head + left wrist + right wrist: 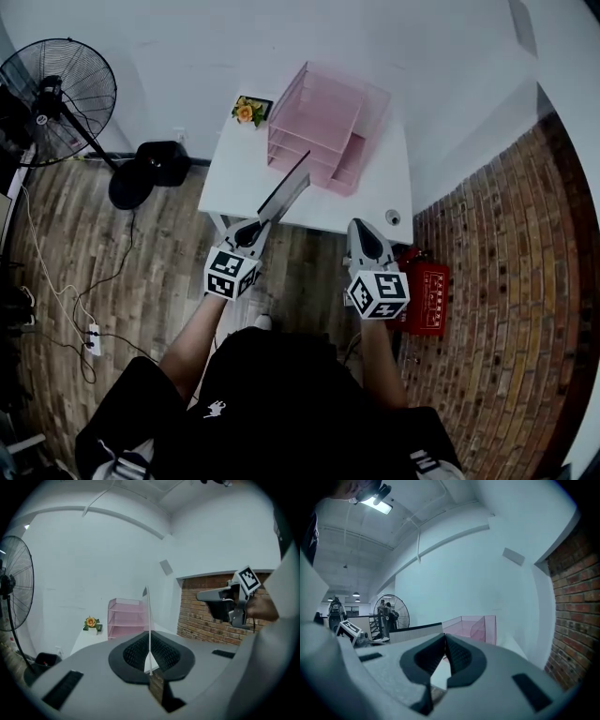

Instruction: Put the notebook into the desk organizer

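Mostly edge-on notebook (149, 616), clamped in left tool (253, 230)

Fan (18, 585) cut off at nine o'clock, notebook (149, 620) edge-on with covers unseen, small round thing (393, 217) at the bench's (242, 180) four o'clock corner unidentifiable.

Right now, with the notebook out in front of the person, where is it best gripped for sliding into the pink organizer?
By its near end, from the person's side, as the left gripper has it, I'd say. The notebook stands on edge, pinched flat between the jaws, and its far end points free toward the desk organizer, leaving the leading edge clear.
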Tool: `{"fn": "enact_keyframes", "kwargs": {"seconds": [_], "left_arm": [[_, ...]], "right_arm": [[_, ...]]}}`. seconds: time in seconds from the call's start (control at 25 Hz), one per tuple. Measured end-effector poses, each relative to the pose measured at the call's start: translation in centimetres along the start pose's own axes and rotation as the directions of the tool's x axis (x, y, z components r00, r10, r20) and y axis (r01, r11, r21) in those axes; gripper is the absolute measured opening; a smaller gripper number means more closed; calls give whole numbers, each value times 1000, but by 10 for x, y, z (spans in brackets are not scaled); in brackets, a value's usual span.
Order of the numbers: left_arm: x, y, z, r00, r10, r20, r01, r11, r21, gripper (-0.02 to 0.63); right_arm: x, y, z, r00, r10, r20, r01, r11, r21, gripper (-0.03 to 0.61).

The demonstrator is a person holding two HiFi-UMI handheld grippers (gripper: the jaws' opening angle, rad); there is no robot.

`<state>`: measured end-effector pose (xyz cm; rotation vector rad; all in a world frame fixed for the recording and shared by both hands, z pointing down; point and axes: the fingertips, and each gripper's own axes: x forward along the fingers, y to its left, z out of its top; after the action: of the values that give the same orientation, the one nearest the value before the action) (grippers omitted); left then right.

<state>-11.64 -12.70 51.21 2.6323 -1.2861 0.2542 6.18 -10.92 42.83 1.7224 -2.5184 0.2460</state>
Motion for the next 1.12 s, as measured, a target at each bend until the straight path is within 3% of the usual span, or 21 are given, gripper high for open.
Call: {"fn": "enact_keyframes", "kwargs": {"seconds": [0.28,0.56,0.76,1.12], "left_arm": [[9,11,-11,998,-60,-32,58,996,-63,11],[28,18,-16,997,-62,-39,57,989,-135,11],[41,24,-18,998,-65,-27,57,969,-240,9],[71,27,-22,999,-40,-11,34,931,-363,9]], "right_arm": [[21,7,-9,999,10,-34,-11,1000,-5,3],[46,-6,-9,998,48,-42,-48,999,2,3],[72,-18,-8,993,98,-58,-98,995,4,3],[109,-40,-9,980,182,-85,-182,983,10,3]]}}
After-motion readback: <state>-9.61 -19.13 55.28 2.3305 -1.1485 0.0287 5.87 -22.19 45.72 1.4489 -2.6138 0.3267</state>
